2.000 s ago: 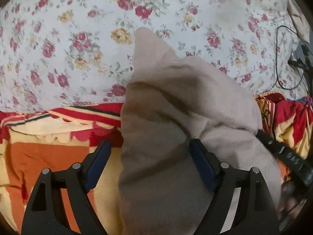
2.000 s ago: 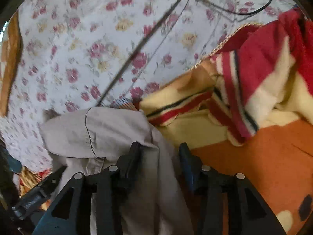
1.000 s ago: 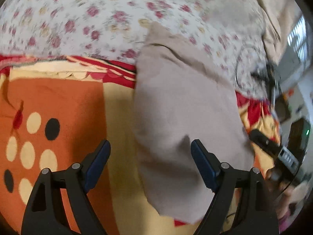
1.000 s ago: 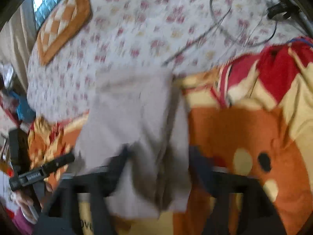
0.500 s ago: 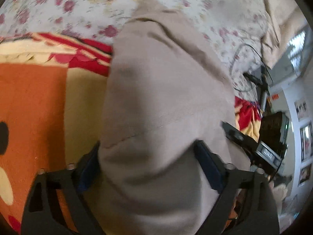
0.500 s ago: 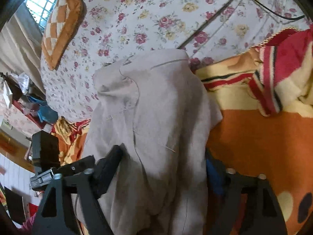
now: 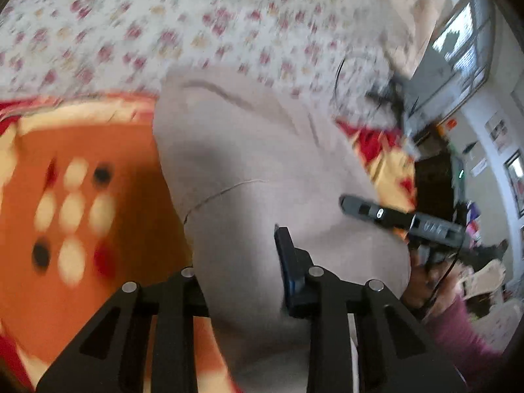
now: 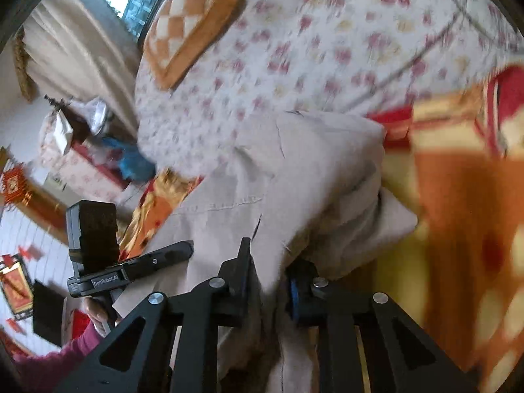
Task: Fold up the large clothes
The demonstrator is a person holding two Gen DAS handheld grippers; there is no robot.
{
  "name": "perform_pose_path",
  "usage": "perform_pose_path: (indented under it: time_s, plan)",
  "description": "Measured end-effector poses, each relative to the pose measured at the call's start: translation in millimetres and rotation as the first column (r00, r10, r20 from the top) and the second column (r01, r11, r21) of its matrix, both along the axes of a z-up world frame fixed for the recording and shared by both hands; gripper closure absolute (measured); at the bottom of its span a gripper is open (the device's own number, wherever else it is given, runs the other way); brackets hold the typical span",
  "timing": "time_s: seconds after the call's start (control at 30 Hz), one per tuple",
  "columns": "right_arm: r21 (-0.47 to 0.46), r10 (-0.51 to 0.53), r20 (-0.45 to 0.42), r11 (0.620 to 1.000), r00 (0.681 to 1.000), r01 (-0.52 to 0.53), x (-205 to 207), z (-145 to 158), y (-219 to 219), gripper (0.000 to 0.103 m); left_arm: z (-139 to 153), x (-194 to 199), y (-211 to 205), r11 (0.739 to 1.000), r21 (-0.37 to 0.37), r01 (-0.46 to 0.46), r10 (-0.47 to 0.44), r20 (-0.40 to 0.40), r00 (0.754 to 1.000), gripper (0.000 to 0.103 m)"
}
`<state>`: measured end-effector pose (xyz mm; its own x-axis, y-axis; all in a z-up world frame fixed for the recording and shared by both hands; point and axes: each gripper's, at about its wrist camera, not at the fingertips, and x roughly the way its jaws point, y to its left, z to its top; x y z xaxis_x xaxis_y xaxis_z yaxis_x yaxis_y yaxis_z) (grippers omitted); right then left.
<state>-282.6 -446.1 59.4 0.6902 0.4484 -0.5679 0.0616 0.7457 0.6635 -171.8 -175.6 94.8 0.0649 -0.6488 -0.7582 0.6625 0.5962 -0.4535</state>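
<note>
A large beige garment (image 7: 249, 163) hangs bunched over an orange patterned blanket (image 7: 82, 196). My left gripper (image 7: 242, 271) is shut on a thick fold of it near the bottom of the left wrist view. In the right wrist view my right gripper (image 8: 267, 271) is shut on another fold of the same garment (image 8: 294, 170), lifting it. The right gripper's body (image 7: 402, 217) shows at the right of the left wrist view, and the left gripper's body (image 8: 131, 268) at the left of the right wrist view.
A floral bedsheet (image 7: 163, 23) covers the bed behind the blanket. A checked orange pillow (image 8: 190, 23) lies at the far end by a window. A black cable (image 7: 340, 78) lies on the sheet. Room furniture and wall pictures (image 7: 497, 127) stand beyond the bed edge.
Both grippers were open around the garment and have now closed on it. Both have swung and lifted with the cloth; the views are blurred by motion.
</note>
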Motion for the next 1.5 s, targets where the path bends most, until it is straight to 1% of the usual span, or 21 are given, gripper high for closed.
perform_pose_path:
  time_s: [0.03, 0.07, 0.1, 0.2, 0.27, 0.33, 0.43, 0.5, 0.6, 0.67, 0.7, 0.77, 0.8, 0.83, 0.9, 1.03, 1.1, 1.27, 1.37, 1.43, 1.5]
  plan:
    - [-0.031, -0.002, -0.030, 1.000, 1.000, 0.002, -5.2, -7.5, 9.3, 0.076, -13.5, -9.1, 5.5, 0.999, 0.043, -0.002, 0.002, -0.006, 1.000, 0.073]
    - [-0.097, -0.020, -0.072, 0.995, 0.997, 0.013, -7.7, -12.5, 16.6, 0.065, -23.3, -15.1, 7.5, 0.997, 0.080, -0.002, 0.002, 0.001, 1.000, 0.070]
    - [-0.151, -0.033, -0.099, 0.988, 0.994, 0.018, -9.3, -13.8, 19.6, 0.058, -32.9, -22.0, 10.2, 0.994, 0.106, -0.012, 0.010, 0.024, 1.000, 0.062]
    - [-0.234, -0.098, -0.106, 0.970, 0.990, 0.071, -19.0, 1.2, 19.8, 0.053, -31.2, -26.2, 18.3, 0.992, 0.102, -0.073, 0.067, 0.056, 0.996, 0.050]
    - [-0.294, -0.141, -0.056, 0.948, 0.988, 0.119, -26.7, 26.1, 23.1, 0.053, -21.9, -24.9, 17.3, 0.990, 0.105, -0.095, 0.088, 0.070, 0.994, 0.048]
    - [-0.329, -0.139, 0.046, 0.933, 0.989, 0.146, -29.0, 55.9, 34.0, 0.052, -14.0, -23.9, 15.9, 0.983, 0.115, -0.140, 0.126, 0.123, 0.984, 0.041]
    - [-0.287, -0.072, 0.104, 0.953, 0.992, 0.099, -11.6, 72.6, 51.2, 0.052, -12.3, -25.8, 13.5, 0.970, 0.131, -0.206, 0.177, 0.207, 0.962, 0.039]
    - [-0.269, -0.040, 0.085, 0.961, 0.996, 0.062, 19.0, 69.3, 65.0, 0.053, -16.3, -25.1, 9.0, 0.964, 0.145, -0.224, 0.191, 0.209, 0.959, 0.036]
    - [-0.276, -0.062, 0.043, 0.959, 0.997, 0.071, 61.5, 51.5, 69.5, 0.053, -24.4, -21.3, -1.1, 0.962, 0.156, -0.222, 0.192, 0.190, 0.963, 0.033]
    - [-0.347, -0.118, -0.007, 0.932, 0.993, 0.108, 84.7, 32.3, 62.8, 0.054, -26.0, -20.7, -5.2, 0.961, 0.160, -0.224, 0.191, 0.199, 0.961, 0.028]
    - [-0.380, -0.171, -0.035, 0.914, 0.985, 0.145, 91.8, 19.9, 56.0, 0.058, -26.4, -20.4, -5.9, 0.963, 0.156, -0.221, 0.188, 0.201, 0.961, 0.026]
    - [-0.399, -0.255, -0.055, 0.892, 0.965, 0.213, 98.0, -1.2, 37.8, 0.064, -27.2, -19.3, -7.2, 0.968, 0.135, -0.214, 0.185, 0.194, 0.963, 0.019]
    - [-0.375, -0.295, -0.053, 0.891, 0.954, 0.255, 95.5, -12.9, 27.0, 0.069, -28.3, -18.5, -5.7, 0.969, 0.127, -0.214, 0.188, 0.187, 0.964, 0.018]
    - [-0.342, -0.322, -0.041, 0.894, 0.946, 0.289, 91.3, -22.3, 18.8, 0.069, -30.8, -18.0, -6.8, 0.969, 0.127, -0.211, 0.187, 0.177, 0.966, 0.018]
    - [-0.340, -0.362, -0.009, 0.878, 0.932, 0.337, 83.5, -29.8, 10.9, 0.069, -36.5, -16.9, -13.8, 0.968, 0.144, -0.203, 0.180, 0.159, 0.971, 0.017]
    - [-0.307, -0.374, -0.040, 0.887, 0.927, 0.345, 70.8, -27.9, -0.7, 0.069, -35.4, -21.0, -16.6, 0.966, 0.154, -0.209, 0.180, 0.184, 0.966, 0.017]
    - [-0.304, -0.360, -0.048, 0.894, 0.932, 0.329, 59.2, -20.6, 1.2, 0.065, -34.4, -22.9, -14.8, 0.962, 0.161, -0.221, 0.188, 0.199, 0.962, 0.017]
    - [-0.349, -0.298, -0.034, 0.898, 0.954, 0.268, 21.9, 7.9, 26.3, 0.054, -32.3, -29.4, -10.7, 0.956, 0.170, -0.238, 0.199, 0.220, 0.955, 0.017]
    - [-0.432, -0.265, -0.047, 0.875, 0.963, 0.219, -5.6, 17.0, 48.9, 0.052, -28.0, -32.5, -8.7, 0.954, 0.169, -0.246, 0.204, 0.235, 0.950, 0.017]
    - [-0.479, -0.241, -0.069, 0.859, 0.968, 0.180, -16.7, 12.0, 61.0, 0.051, -26.7, -33.6, -7.0, 0.952, 0.171, -0.253, 0.208, 0.241, 0.948, 0.017]
    - [-0.527, -0.243, -0.125, 0.838, 0.962, 0.143, -22.3, -4.3, 68.5, 0.050, -26.2, -34.8, -4.9, 0.951, 0.172, -0.258, 0.213, 0.239, 0.947, 0.017]
